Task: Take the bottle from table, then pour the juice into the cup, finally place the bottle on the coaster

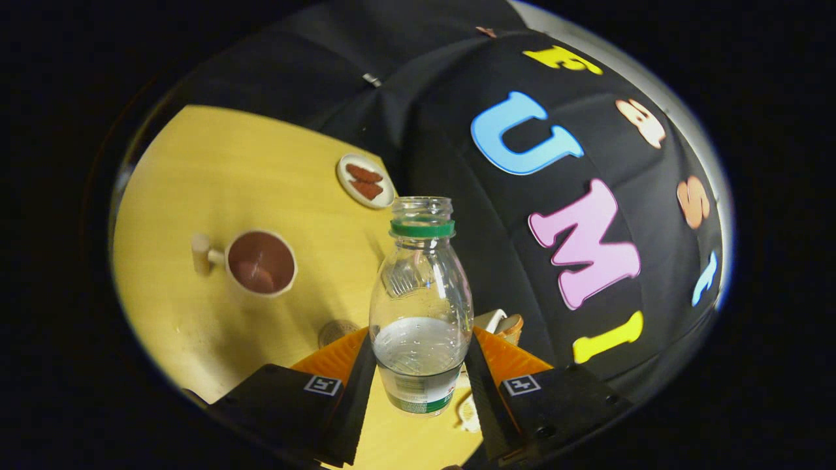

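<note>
An uncapped bottle (421, 307) is clamped upright between the gripper (421, 378) fingers, raised above the table (196, 170). Pouring seems next: it must be carried over the cup (261, 262) and tipped.

No readable wording on the bottle or the gripper.

The bottle (421, 287) carried a printed label (418, 395) around its base, but the print was too small and blurred to make out. The gripper (421, 339) held the bottle with both fingers (356, 398) pressed against its lower sides. Each side of the gripper bore a square coded marker, one on the left (322, 384) and one on the right (520, 385). These showed patterns only, with no letters or numbers.
</note>
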A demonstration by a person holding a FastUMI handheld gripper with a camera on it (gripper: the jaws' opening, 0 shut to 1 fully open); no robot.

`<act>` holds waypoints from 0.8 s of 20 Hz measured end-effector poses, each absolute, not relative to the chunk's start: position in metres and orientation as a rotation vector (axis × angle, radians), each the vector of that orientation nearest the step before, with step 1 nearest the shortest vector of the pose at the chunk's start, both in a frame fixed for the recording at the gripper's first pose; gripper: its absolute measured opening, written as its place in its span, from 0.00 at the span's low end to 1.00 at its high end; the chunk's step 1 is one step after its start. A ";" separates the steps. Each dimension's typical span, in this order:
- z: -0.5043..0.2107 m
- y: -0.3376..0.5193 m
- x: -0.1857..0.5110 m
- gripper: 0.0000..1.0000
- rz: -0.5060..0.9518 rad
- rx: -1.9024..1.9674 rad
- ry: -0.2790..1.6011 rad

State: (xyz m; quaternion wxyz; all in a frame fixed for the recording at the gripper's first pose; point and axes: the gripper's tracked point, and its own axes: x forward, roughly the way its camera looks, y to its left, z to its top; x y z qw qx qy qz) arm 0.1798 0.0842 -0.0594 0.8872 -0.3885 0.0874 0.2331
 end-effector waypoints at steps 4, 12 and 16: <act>-0.048 0.079 0.192 0.74 0.491 -0.591 0.161; -0.076 0.082 0.209 0.74 0.589 -0.189 0.203; -0.099 0.088 0.222 0.74 0.579 -0.071 0.250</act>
